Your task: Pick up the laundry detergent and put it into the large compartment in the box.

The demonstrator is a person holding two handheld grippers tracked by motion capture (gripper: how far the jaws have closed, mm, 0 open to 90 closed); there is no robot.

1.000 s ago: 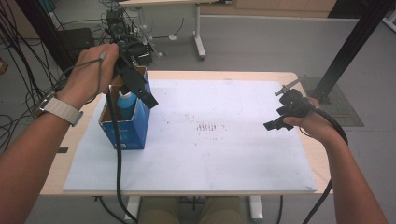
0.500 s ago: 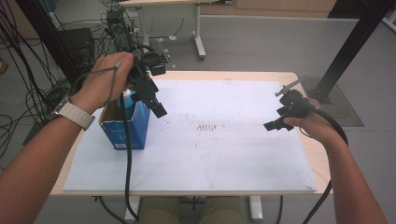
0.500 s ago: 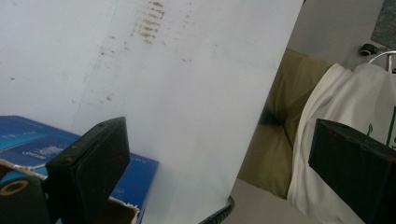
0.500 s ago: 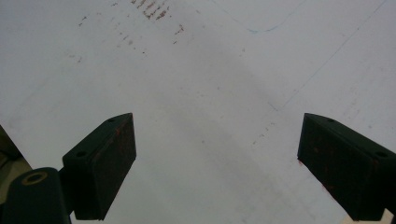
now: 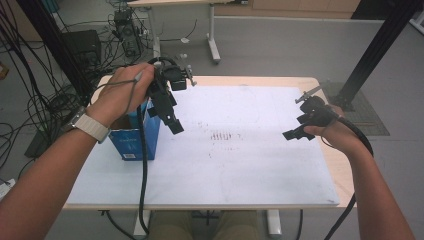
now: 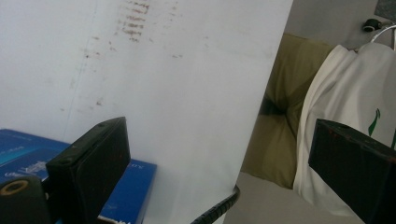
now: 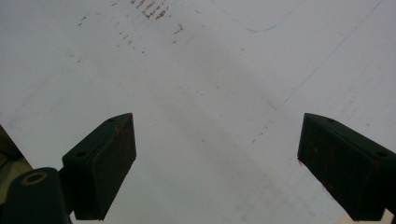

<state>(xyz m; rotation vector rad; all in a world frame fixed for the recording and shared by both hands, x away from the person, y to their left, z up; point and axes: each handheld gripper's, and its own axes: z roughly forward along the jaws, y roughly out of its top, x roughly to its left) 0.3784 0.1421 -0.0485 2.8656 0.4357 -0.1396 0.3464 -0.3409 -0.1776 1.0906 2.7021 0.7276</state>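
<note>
A blue carton, open at the top, stands on the white sheet at the table's left side. My left gripper hovers just right of the carton's top and points down toward the table's middle. In the left gripper view its jaws stand wide apart with nothing between them, and the carton lies at the lower left. My right gripper is held low over the sheet's right edge. The right gripper is open over bare sheet.
Reddish scuff marks dot the middle of the sheet. The wooden table edge shows at the right. Cables and equipment lie on the floor behind. A white shirt and olive trousers show past the near edge.
My left gripper has lifted from the carton's top and swung right, toward the table's middle. The right gripper has stayed where it was.
</note>
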